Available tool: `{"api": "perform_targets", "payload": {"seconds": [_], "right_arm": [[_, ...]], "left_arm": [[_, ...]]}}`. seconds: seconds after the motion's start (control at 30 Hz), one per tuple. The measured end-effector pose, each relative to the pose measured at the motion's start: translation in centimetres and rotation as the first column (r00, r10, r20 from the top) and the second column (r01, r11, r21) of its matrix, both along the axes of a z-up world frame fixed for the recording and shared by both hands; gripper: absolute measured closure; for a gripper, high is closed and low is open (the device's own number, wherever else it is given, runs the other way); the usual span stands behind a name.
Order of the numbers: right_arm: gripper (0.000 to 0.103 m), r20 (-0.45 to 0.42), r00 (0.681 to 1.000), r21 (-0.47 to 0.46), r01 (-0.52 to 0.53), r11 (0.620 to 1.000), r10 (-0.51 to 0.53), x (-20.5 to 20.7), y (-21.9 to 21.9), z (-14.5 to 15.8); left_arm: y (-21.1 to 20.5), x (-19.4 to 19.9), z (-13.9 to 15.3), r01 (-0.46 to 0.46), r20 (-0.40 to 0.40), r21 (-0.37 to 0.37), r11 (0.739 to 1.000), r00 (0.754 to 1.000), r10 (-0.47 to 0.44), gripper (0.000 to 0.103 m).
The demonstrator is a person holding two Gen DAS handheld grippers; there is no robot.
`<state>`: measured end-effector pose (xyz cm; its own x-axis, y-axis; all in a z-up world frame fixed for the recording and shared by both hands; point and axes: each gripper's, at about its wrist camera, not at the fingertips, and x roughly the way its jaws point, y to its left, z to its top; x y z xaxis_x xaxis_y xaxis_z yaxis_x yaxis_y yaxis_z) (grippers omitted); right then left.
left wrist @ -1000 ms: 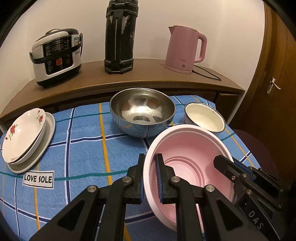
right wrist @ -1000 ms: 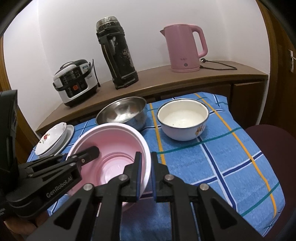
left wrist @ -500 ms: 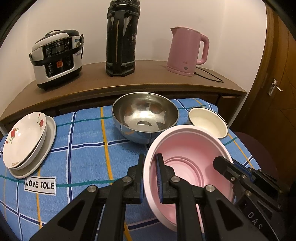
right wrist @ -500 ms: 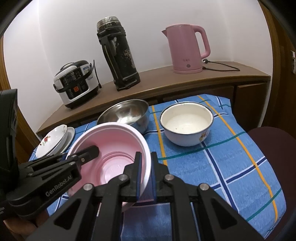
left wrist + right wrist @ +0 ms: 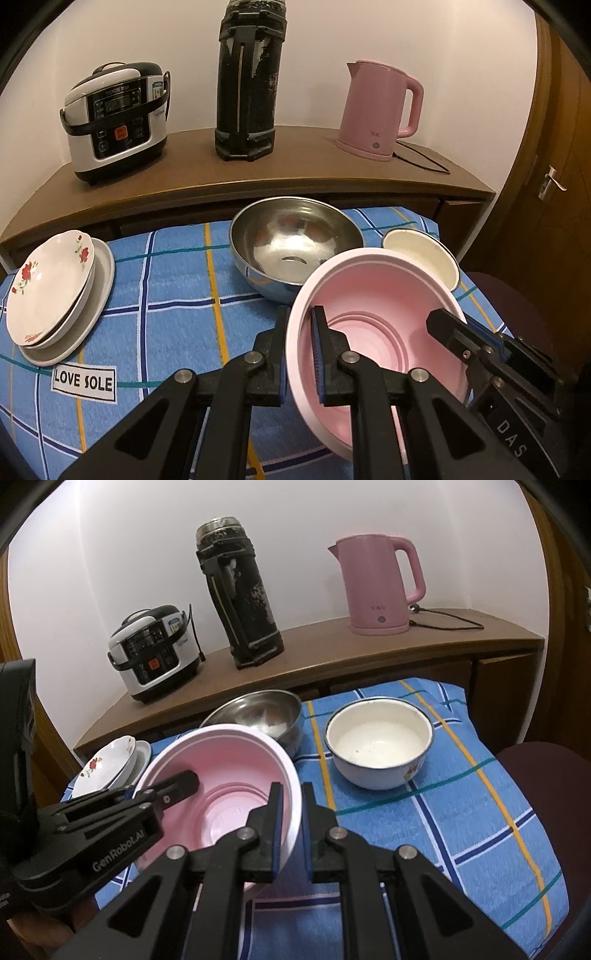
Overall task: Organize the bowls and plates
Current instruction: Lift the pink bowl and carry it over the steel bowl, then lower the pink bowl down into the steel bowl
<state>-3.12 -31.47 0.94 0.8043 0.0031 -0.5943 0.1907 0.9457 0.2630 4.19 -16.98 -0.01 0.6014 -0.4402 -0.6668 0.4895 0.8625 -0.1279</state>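
Both grippers hold a large pink bowl point(image 5: 373, 295) above the blue checked tablecloth point(image 5: 166, 295). My left gripper point(image 5: 299, 325) is shut on the bowl's left rim. My right gripper point(image 5: 291, 801) is shut on the right rim of the pink bowl point(image 5: 221, 760). Each gripper shows in the other's view: the right gripper point(image 5: 480, 350), the left gripper point(image 5: 147, 805). A steel bowl point(image 5: 295, 243) stands just behind. A white enamel bowl point(image 5: 378, 742) stands to the right. A flowered dish point(image 5: 48, 284) lies stacked on a plate point(image 5: 99, 288) at the left.
A wooden shelf point(image 5: 295, 173) behind the table carries a rice cooker point(image 5: 114, 118), a black flask point(image 5: 247, 81) and a pink kettle point(image 5: 380, 110) with its cord. A dark red stool point(image 5: 546, 771) stands at the right. A door point(image 5: 554, 147) is at the far right.
Both grippers have risen and drawn back a little with the pink bowl, so the steel bowl and shelf items sit lower in the views. The grips are unchanged.
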Motion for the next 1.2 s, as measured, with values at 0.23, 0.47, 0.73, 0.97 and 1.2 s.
{"api": "perform_targets", "payload": {"seconds": [0.23, 0.47, 0.73, 0.97, 1.2], "right_arm": [[0.094, 0.038, 0.999, -0.010, -0.006, 1.000, 0.006, 1.3, -0.2, 1.2], [0.094, 0.070, 0.998, -0.024, -0.005, 1.000, 0.006, 3.1, -0.3, 2.2], [0.094, 0.108, 0.994, -0.038, 0.020, 0.999, -0.016, 6.6, -1.3, 3.1], [0.094, 0.080, 0.997, -0.025, 0.017, 1.000, -0.015, 10.5, -2.1, 1.9], [0.094, 0.044, 0.999, -0.025, 0.018, 1.000, -0.017, 12.4, -2.5, 0.6]], "left_arm": [[0.0, 1.0, 1.0, -0.012, 0.025, -0.011, 1.000, 1.000, 0.012, 0.090], [-0.3, 2.9, 2.1, -0.027, 0.053, -0.026, 0.999, 0.998, 0.028, 0.090], [-1.5, 6.4, 2.2, -0.059, 0.068, -0.034, 0.998, 0.996, 0.061, 0.089], [-2.8, 9.8, 1.0, -0.099, 0.056, -0.001, 0.995, 0.994, 0.099, 0.086], [-3.4, 11.7, -0.4, -0.124, 0.030, 0.018, 0.992, 0.992, 0.123, 0.085]]}}
